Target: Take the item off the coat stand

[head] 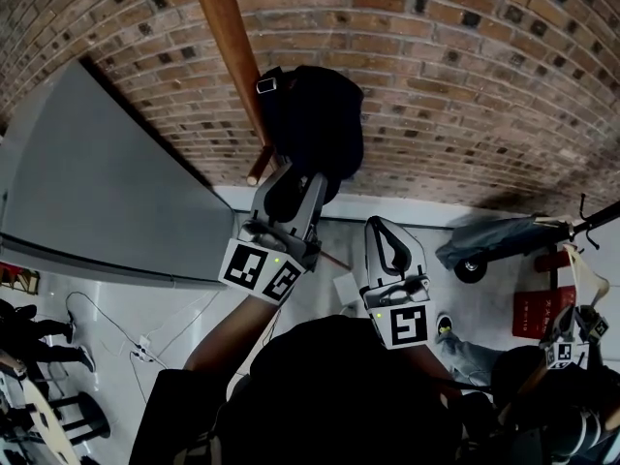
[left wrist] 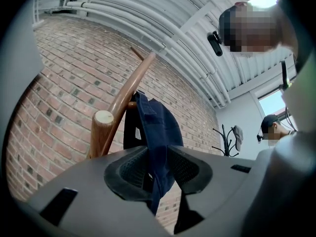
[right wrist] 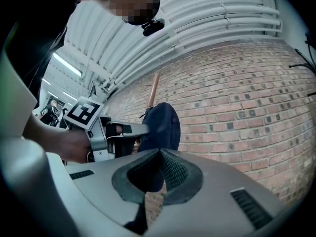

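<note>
The navy cap (head: 312, 124) hangs lengthways down the coat stand (head: 225, 37), close against the brick wall (head: 465, 66); the left gripper (head: 295, 187) has its jaws clamped on the cap's lower edge; the right gripper (head: 387, 245), jaws pressed together on nothing, sits lower and apart; I'd say the open room lies away from the wall
</note>
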The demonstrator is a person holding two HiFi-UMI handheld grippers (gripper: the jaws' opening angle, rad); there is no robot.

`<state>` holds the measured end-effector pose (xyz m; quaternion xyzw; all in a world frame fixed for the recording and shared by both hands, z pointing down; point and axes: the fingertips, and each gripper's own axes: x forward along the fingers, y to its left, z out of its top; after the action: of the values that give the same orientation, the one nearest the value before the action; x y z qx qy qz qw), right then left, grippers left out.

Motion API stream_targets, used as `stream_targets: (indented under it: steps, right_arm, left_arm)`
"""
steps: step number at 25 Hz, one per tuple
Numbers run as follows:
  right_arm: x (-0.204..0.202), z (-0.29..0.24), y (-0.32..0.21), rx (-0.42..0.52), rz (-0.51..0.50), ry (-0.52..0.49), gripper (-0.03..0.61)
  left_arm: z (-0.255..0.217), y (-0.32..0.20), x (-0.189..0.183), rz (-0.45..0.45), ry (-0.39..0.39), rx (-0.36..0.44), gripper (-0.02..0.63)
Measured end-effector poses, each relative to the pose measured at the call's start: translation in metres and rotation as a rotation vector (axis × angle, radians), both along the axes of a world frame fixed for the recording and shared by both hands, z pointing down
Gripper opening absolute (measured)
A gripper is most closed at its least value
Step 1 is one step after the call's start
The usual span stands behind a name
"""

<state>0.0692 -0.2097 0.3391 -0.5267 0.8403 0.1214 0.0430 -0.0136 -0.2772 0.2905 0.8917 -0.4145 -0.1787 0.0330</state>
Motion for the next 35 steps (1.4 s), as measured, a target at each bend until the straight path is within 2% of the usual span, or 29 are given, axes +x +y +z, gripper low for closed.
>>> stream_targets:
  steps: [10,16,23,29,35]
  right_arm:
    - [-0.003,0.007,0.007,-0.024,-0.014,0.011,0.018]
    - [-0.002,0.008,0.009,-0.027,-0.014,0.010,0.018]
    - [-0.002,0.007,0.011,-0.032,-0.014,0.011,0.018]
    - [0.018,-0.018,0.001,0.006,0.063,-0.006,0.018]
    - [0.025,-0.037,-0.007,0.004,0.105,-0.044,0.018]
  left_arm:
    - [-0.013,-0.005,0.010,0.060,0.043,0.007,0.112]
    - [-0.017,-0.003,0.012,0.076,0.058,0.010,0.060]
    - [-0.025,0.004,0.018,0.101,0.066,0.030,0.032]
    - [-0.030,0.008,0.019,0.081,0.056,0.040,0.031]
    - [-0.038,0.012,0.023,0.083,0.056,0.066,0.031]
